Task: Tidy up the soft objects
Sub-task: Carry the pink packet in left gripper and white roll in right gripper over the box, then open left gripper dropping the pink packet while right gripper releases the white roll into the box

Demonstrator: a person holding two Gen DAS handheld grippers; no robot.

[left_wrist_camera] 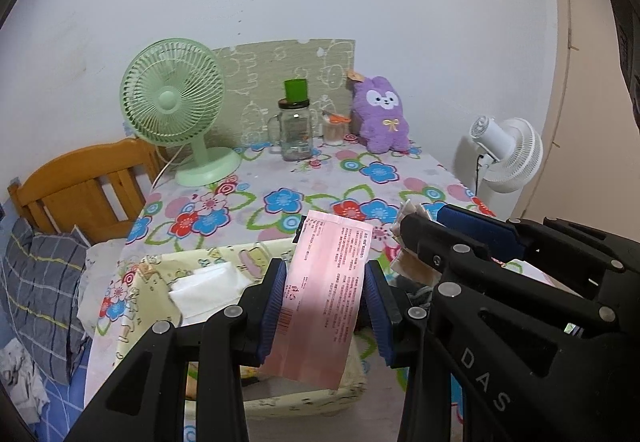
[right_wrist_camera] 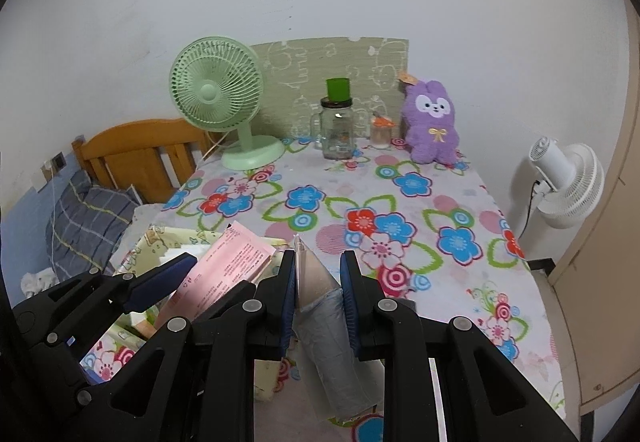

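left hand-held gripper (left_wrist_camera: 325, 306) and right hand-held gripper (right_wrist_camera: 319, 294) sit side by side, angled downward, each clamped partway.

We see the surface (right_wrist_camera: 460, 282) with a desk fan (right_wrist_camera: 218, 98) at its far left. Right of the fan stands a jar (right_wrist_camera: 338, 130), then a small cup (right_wrist_camera: 382, 132), then a plush toy (right_wrist_camera: 432, 122) at far right. A basket (left_wrist_camera: 160, 274) sits at the near left edge, and a bed (right_wrist_camera: 92, 218) lies left of the surface.
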